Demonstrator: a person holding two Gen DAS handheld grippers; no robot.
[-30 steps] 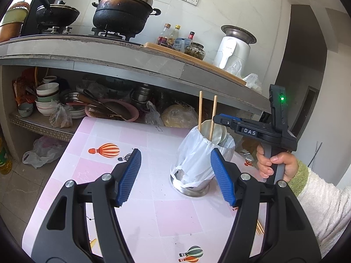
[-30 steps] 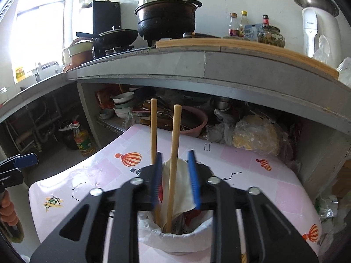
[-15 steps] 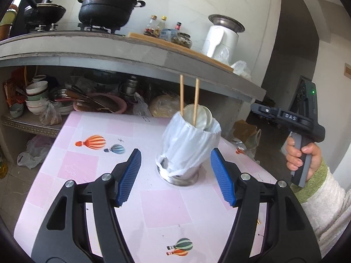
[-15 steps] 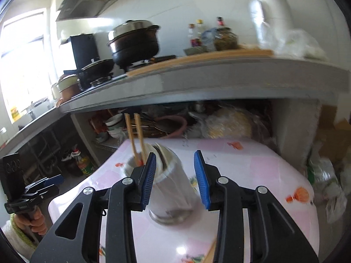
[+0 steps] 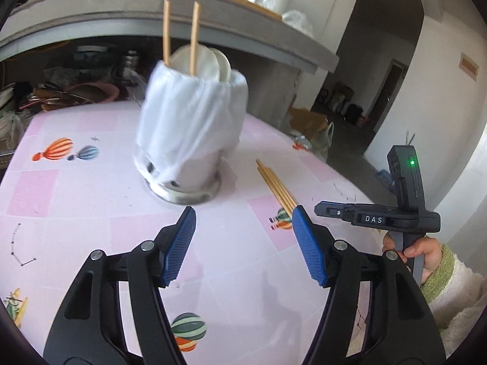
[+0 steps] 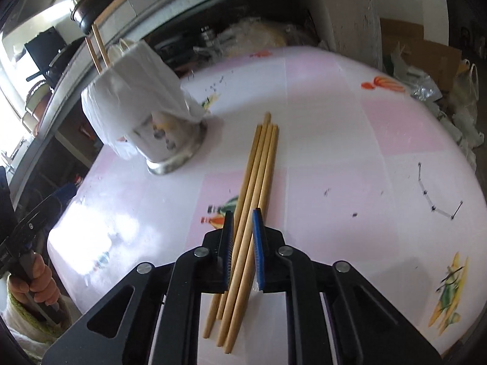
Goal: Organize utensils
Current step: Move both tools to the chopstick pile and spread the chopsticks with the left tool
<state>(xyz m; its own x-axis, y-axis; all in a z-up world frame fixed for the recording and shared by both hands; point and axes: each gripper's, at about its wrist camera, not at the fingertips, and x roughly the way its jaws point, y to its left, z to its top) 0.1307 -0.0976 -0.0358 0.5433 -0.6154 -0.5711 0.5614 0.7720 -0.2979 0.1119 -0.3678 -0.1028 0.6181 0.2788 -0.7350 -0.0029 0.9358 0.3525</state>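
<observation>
Right gripper [image 6: 243, 237] jaws closing around table-lying chopsticks [image 6: 258, 170].

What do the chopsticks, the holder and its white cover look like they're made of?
Chopsticks: pale tan, matte, probably bamboo or wood; no grain visible. Holder: shiny silvery base with holes, likely stainless steel. Cover: thin, crinkled and translucent white, apparently a plastic bag.

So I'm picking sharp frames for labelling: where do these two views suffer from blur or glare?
Left wrist view: the bag-lined utensil holder is smeared by motion blur, while the left hand-held gripper stays crisp. Right wrist view: the holder is blurred too, window glare whitens the tablecloth at left, and the loose chopsticks read fairly sharp. Both show fisheye bending at the edges.
</observation>
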